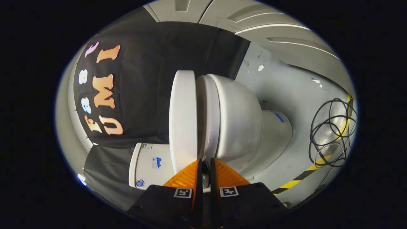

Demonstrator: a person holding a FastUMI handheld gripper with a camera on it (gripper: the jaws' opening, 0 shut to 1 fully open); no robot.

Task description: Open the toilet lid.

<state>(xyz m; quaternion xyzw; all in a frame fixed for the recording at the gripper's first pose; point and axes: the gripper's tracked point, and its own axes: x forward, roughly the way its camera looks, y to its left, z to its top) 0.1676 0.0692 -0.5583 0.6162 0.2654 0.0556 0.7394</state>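
While tool (205, 165) sits nearly closed, one toilet lid (182, 117) ajar, one cable coil (332, 132)

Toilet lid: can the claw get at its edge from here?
Probably yes. The claw sits nearly closed right at the gap between the toilet lid and the seat, with nothing in between.

The grey floor (286, 86) carries the toilet (235, 121) ahead of the near-closed fingers (226, 174); a black cable coil (332, 132) lies beyond.
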